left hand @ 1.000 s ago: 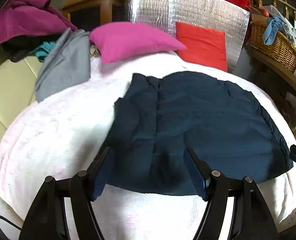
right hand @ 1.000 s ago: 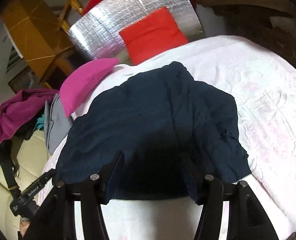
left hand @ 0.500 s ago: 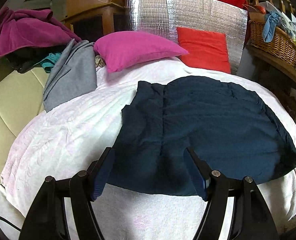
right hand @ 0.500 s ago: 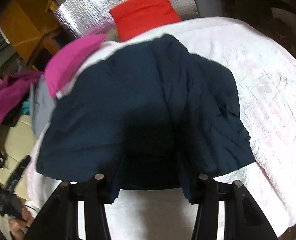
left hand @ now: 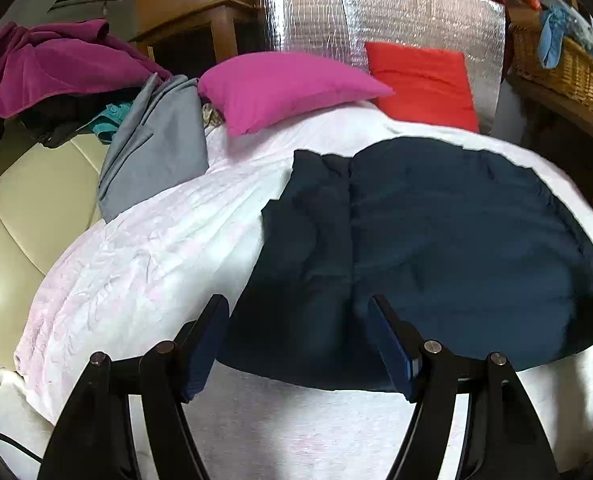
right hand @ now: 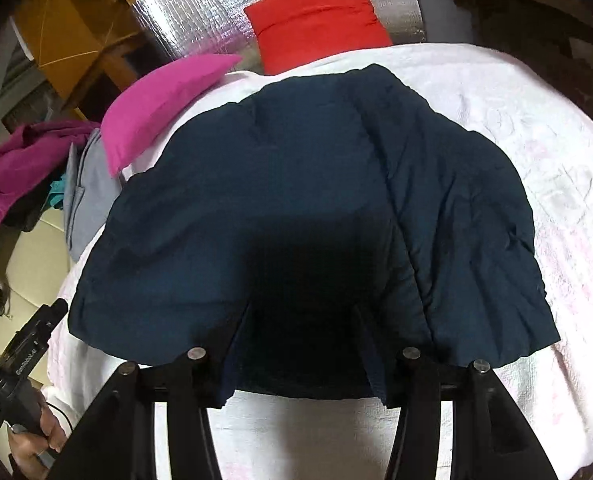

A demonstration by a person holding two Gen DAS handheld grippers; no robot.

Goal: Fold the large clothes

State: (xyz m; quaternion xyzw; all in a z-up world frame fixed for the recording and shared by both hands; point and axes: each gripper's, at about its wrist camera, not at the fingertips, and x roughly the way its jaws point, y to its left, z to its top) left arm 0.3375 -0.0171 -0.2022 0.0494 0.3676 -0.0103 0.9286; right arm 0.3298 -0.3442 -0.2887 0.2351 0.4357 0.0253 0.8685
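Observation:
A dark navy garment [left hand: 436, 240] lies spread flat on a white bedcover [left hand: 144, 248]; it also shows in the right wrist view [right hand: 296, 200], with creased folds along its right side. My left gripper [left hand: 298, 312] is open and empty, its jaws hovering over the garment's near left hem. My right gripper [right hand: 304, 316] is open and empty, its jaws over the near middle of the garment's hem. The other hand-held gripper [right hand: 20, 360] shows at the lower left of the right wrist view.
A magenta pillow [left hand: 284, 88] and a red pillow [left hand: 424, 80] lie at the head of the bed against a silver foil panel [left hand: 376, 12]. A grey garment [left hand: 156, 144] and a purple garment [left hand: 56, 64] lie at the left. A wicker basket [left hand: 560, 68] stands at the right.
Both grippers have drawn back a little toward the near edge of the bed. The garment lies as before. Both stay open.

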